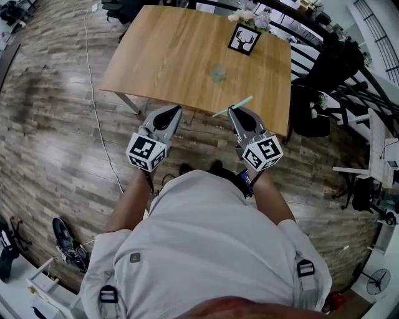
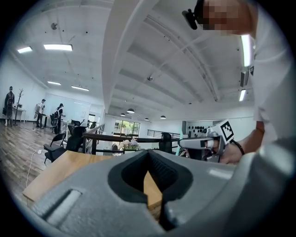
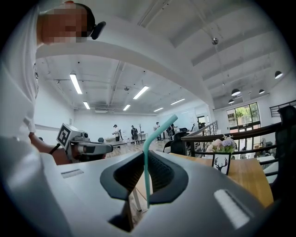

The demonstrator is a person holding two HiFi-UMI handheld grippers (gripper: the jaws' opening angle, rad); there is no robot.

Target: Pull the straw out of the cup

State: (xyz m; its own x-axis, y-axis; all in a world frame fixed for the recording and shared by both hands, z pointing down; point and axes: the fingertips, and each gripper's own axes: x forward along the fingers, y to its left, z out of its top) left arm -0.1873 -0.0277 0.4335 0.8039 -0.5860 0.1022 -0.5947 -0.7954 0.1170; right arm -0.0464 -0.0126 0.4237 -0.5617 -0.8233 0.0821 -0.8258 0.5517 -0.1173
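My right gripper is shut on a teal bendy straw, which sticks out to the left over the near edge of the wooden table. In the right gripper view the straw stands upright between the pads, its bent top leaning right. A small clear cup stands apart on the table, beyond both grippers, with no straw in it. My left gripper hangs beside the right one at the table's edge, shut on nothing; in its own view the left gripper's tips meet.
A framed deer picture and a pot of flowers stand at the table's far right. A black chair and white furniture are to the right. A white cable runs across the wood floor on the left.
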